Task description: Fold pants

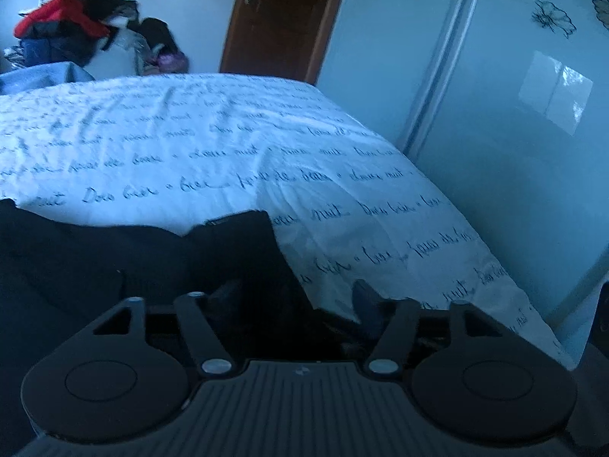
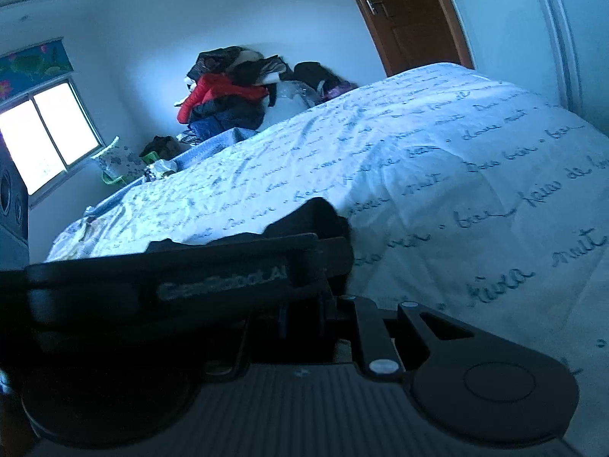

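Observation:
The black pants (image 1: 125, 255) lie on the near part of the bed, over the white sheet with script writing (image 1: 236, 144). My left gripper (image 1: 293, 301) sits low over the pants' right edge; its fingers (image 1: 365, 301) stand apart with dark cloth between them. Whether they pinch the cloth is hidden in the dark. In the right wrist view the pants (image 2: 304, 221) show as a dark fold ahead. The left gripper's body (image 2: 182, 285) crosses in front of my right gripper (image 2: 304, 304), whose fingertips are hidden behind it.
A pile of clothes with a red jacket (image 1: 61, 19) is stacked at the bed's far side by the wall. A brown door (image 1: 281, 19) and a pale wardrobe (image 1: 495, 95) stand to the right. A bright window (image 2: 45, 141) is at the left.

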A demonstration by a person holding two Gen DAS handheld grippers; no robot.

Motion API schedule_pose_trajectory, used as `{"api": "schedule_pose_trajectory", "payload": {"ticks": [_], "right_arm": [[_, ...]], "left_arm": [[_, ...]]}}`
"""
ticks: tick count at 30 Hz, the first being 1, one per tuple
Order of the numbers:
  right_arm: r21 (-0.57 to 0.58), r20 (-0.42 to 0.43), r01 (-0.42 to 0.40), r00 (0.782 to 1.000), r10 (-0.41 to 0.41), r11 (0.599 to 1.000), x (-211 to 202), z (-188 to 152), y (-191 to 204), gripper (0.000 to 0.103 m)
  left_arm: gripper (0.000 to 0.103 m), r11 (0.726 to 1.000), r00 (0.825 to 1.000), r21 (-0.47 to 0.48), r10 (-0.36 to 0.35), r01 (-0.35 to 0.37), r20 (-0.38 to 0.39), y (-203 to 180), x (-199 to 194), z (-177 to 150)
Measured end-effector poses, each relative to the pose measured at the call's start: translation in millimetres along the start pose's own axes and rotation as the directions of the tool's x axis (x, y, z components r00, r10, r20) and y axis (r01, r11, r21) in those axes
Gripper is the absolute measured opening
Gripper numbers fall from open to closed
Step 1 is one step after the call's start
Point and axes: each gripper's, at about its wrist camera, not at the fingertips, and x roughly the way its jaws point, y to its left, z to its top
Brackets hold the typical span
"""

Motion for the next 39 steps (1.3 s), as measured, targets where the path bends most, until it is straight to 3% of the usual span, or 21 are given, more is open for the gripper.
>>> {"api": "schedule_pose_trajectory", "payload": {"ticks": [6, 9, 11, 13, 15, 18, 22, 25, 27, 30, 33, 37, 39], "right_arm": [[-0.038, 0.005, 0.122, 0.992, -0.122, 0.992, -18.3, 3.2, -20.2, 0.015], [-0.037, 0.036, 0.175, 0.984, -0.173, 0.984, -25.6, 13.7, -28.3, 0.015], [-0.034, 0.05, 0.149, 0.988, -0.147, 0.988, -25.7, 24.4, -29.2, 0.018], [-0.034, 0.064, 0.095, 0.994, -0.093, 0.995, -20.8, 34.0, -24.0, 0.029], [-0.031, 0.058, 0.007, 0.998, -0.005, 0.999, -8.9, 41.9, -17.1, 0.059], [-0.005, 0.028, -0.13, 0.991, 0.13, 0.992, 16.4, 52.3, -10.3, 0.061], [0.086, -0.043, -0.181, 0.982, 0.185, 0.98, 53.2, 61.9, -13.6, 0.061], [0.166, -0.079, -0.209, 0.971, 0.224, 0.964, 72.0, 63.6, -23.3, 0.055], [0.193, -0.104, -0.215, 0.966, 0.238, 0.957, 79.2, 60.8, -27.0, 0.026], [0.103, -0.109, -0.192, 0.973, 0.203, 0.976, 76.9, 55.2, -17.5, 0.01], [0.003, -0.071, -0.107, 0.992, 0.107, 0.994, 71.6, 55.0, -6.3, 0.008], [-0.062, -0.067, -0.03, 0.997, 0.026, 0.998, 80.3, 52.3, 0.6, 0.008], [-0.078, -0.092, -0.013, 0.996, 0.006, 0.997, 84.0, 50.0, 1.8, 0.01]], "left_arm": [[0.079, 0.994, 0.994, -0.045, -0.105, 0.104, -0.036, 13.0, -11.6, 4.4], [0.08, 0.994, 0.995, -0.066, -0.093, 0.092, -0.02, 32.6, -25.6, 10.0], [0.08, 0.997, 0.999, -0.061, -0.043, 0.043, 0.008, 49.0, -36.4, 15.3], [0.08, 0.997, 0.998, -0.054, 0.051, -0.049, 0.039, 69.4, -46.9, 21.8], [0.08, 0.988, 0.986, -0.038, 0.154, -0.151, 0.06, 87.3, -52.2, 27.4], [0.079, 0.95, 0.949, -0.011, 0.311, -0.311, 0.06, 115.2, -51.3, 35.7], [0.078, 0.925, 0.924, -0.012, 0.38, -0.38, 0.033, 143.4, -44.8, 40.2], [0.077, 0.928, 0.928, -0.012, 0.373, -0.373, -0.002, 152.1, -37.0, 40.3], [0.077, 0.93, 0.93, 0.005, 0.368, -0.368, -0.016, 152.5, -30.6, 37.9], [0.077, 0.917, 0.917, 0.022, 0.398, -0.398, -0.016, 155.8, -22.0, 30.4], [0.079, 0.901, 0.9, -0.004, 0.434, -0.434, -0.04, 164.6, -6.8, 29.4], [0.079, 0.891, 0.891, -0.038, 0.448, -0.452, -0.073, 174.6, 2.6, 29.4], [0.076, 0.894, 0.895, -0.037, 0.444, -0.446, -0.052, 170.9, -7.5, 29.2]]}}
